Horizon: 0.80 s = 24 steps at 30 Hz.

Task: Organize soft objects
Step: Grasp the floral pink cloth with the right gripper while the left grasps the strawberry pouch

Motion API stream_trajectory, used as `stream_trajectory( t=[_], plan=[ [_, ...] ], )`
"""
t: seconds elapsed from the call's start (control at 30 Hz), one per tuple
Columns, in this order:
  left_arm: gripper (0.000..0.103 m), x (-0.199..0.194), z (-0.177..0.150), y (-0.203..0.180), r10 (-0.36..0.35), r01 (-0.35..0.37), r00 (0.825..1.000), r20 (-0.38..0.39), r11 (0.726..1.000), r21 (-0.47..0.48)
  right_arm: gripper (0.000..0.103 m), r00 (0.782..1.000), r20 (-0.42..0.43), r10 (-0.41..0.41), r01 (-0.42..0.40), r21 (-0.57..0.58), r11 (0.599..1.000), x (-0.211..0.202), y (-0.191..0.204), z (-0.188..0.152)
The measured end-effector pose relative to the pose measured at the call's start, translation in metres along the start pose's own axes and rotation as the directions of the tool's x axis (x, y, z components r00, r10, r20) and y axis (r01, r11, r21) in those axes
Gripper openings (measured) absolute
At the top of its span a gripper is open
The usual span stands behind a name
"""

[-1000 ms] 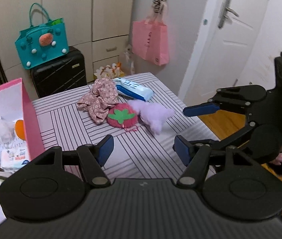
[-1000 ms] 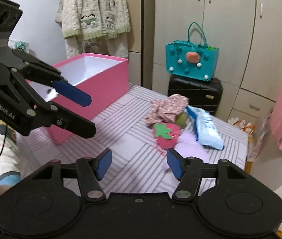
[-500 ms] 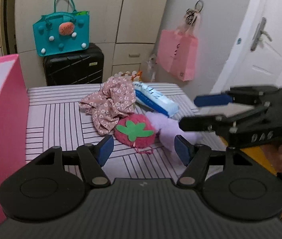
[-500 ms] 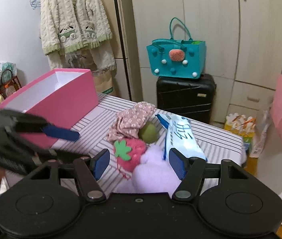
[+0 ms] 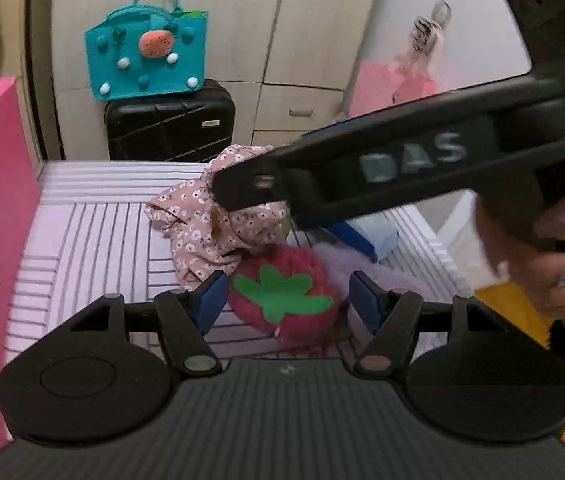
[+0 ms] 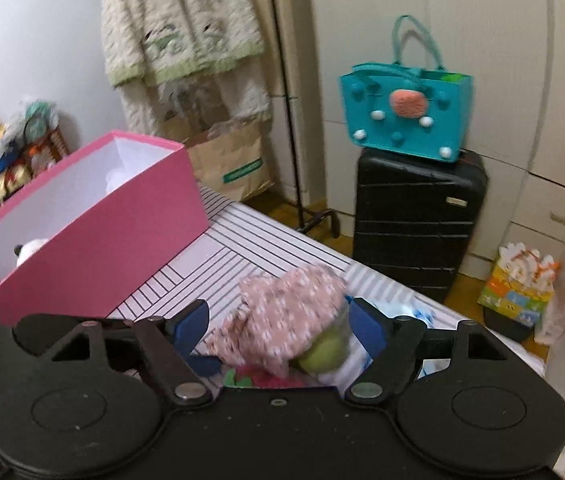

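Observation:
A red strawberry plush [image 5: 282, 296] lies on the striped table [image 5: 82, 240], between the fingers of my left gripper [image 5: 288, 300]; the pads stand just clear of it, so the gripper is open. Behind it lies a crumpled pink floral cloth [image 5: 210, 232], with a lilac plush [image 5: 342, 268] to the right. My right gripper [image 6: 278, 320] hovers over the floral cloth [image 6: 290, 308], its jaws opening with the cloth between them, untouched. A green ball [image 6: 326, 350] peeks from under the cloth. One of the right gripper's fingers [image 5: 250, 190] crosses the left wrist view above the cloth.
A pink box [image 6: 94, 216] with white items inside stands on the table's left side. A blue wipes pack [image 5: 366, 236] lies at the right edge. Beyond the table are a black suitcase [image 6: 414, 220] with a teal bag [image 6: 406, 112] on top, and cupboards.
My left gripper came down and forward until the strawberry sat between its fingers. My right gripper swung in over the floral cloth and its jaws widened.

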State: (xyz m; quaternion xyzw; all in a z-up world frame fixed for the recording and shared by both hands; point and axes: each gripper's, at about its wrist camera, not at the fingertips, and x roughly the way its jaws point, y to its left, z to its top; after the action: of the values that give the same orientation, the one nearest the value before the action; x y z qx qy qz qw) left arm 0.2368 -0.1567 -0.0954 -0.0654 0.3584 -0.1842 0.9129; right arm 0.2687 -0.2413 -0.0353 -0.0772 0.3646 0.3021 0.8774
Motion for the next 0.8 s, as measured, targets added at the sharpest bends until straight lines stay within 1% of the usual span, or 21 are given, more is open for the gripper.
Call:
stream_trajectory(
  t=[0.13,0.2,0.27,0.37,0.4,0.43,0.5,0.53,0.57,0.6,0.67,0.7,0.73,0.77,0.8],
  plan=[
    [0.066,0.009,-0.010,0.011,-0.042,0.040,0.999,-0.014,0.992,-0.122,0.082,0.998,-0.056,0.035,-0.038,-0.047,0.998,0.026,-0.003,0.010],
    [0.065,0.010,-0.015,0.015,-0.050,0.049,0.999,0.000,0.987,-0.155,0.082,0.994,-0.092,0.061,-0.066,-0.060,0.996,0.037,-0.005,0.011],
    [0.064,0.010,-0.018,0.015,-0.049,0.050,0.999,0.012,0.987,-0.150,0.082,0.992,-0.110,0.062,-0.069,-0.062,0.996,0.045,-0.008,0.010],
    [0.061,0.010,-0.022,0.011,-0.031,0.033,0.999,0.018,0.994,-0.108,0.081,0.991,-0.111,0.071,-0.078,-0.060,0.995,0.050,-0.006,0.006],
    [0.060,0.011,-0.023,0.010,-0.025,0.027,0.999,0.021,0.995,-0.099,0.077,0.990,-0.113,0.084,-0.091,-0.061,0.994,0.050,-0.006,0.004],
    [0.060,0.011,-0.023,0.008,-0.022,0.024,0.999,0.023,0.996,-0.092,0.073,0.991,-0.113,0.077,-0.085,-0.068,0.994,0.050,-0.004,0.003],
    [0.056,0.011,-0.025,0.005,-0.008,0.009,1.000,0.026,0.998,-0.067,0.057,0.993,-0.116,0.023,-0.034,-0.090,0.995,0.051,-0.002,0.002],
    [0.056,0.011,-0.026,0.003,0.000,0.001,1.000,0.029,0.999,-0.055,0.053,0.993,-0.115,0.007,-0.018,-0.096,0.995,0.050,-0.002,0.002],
    [0.054,0.011,-0.027,0.002,0.007,-0.005,0.999,0.032,0.999,-0.046,0.043,0.994,-0.111,0.004,-0.013,-0.088,0.996,0.048,-0.002,0.002],
    [0.051,0.012,-0.028,0.001,0.011,-0.009,0.999,0.035,0.999,-0.041,0.028,0.994,-0.108,0.002,-0.010,-0.078,0.997,0.046,-0.003,0.003],
    [0.048,0.011,-0.030,0.000,0.019,-0.018,0.999,0.038,0.999,-0.027,0.019,0.995,-0.099,-0.004,-0.001,-0.058,0.998,0.043,-0.005,0.004],
    [0.044,0.011,-0.031,-0.002,0.029,-0.028,0.999,0.039,1.000,-0.010,0.015,0.996,-0.090,0.000,-0.003,-0.043,0.999,0.041,-0.006,0.004],
    [0.041,0.011,-0.032,-0.004,0.039,-0.039,0.998,0.039,0.999,0.008,0.015,0.997,-0.078,0.011,-0.013,-0.026,1.000,0.038,-0.007,0.004],
    [0.037,0.009,-0.034,-0.005,0.044,-0.044,0.998,0.039,0.999,0.018,0.014,0.998,-0.062,0.025,-0.025,-0.008,1.000,0.034,-0.007,0.004],
    [0.035,0.008,-0.034,-0.006,0.046,-0.047,0.998,0.040,0.998,0.028,0.014,0.998,-0.045,0.035,-0.035,0.008,0.999,0.030,-0.007,0.004]
  ],
)
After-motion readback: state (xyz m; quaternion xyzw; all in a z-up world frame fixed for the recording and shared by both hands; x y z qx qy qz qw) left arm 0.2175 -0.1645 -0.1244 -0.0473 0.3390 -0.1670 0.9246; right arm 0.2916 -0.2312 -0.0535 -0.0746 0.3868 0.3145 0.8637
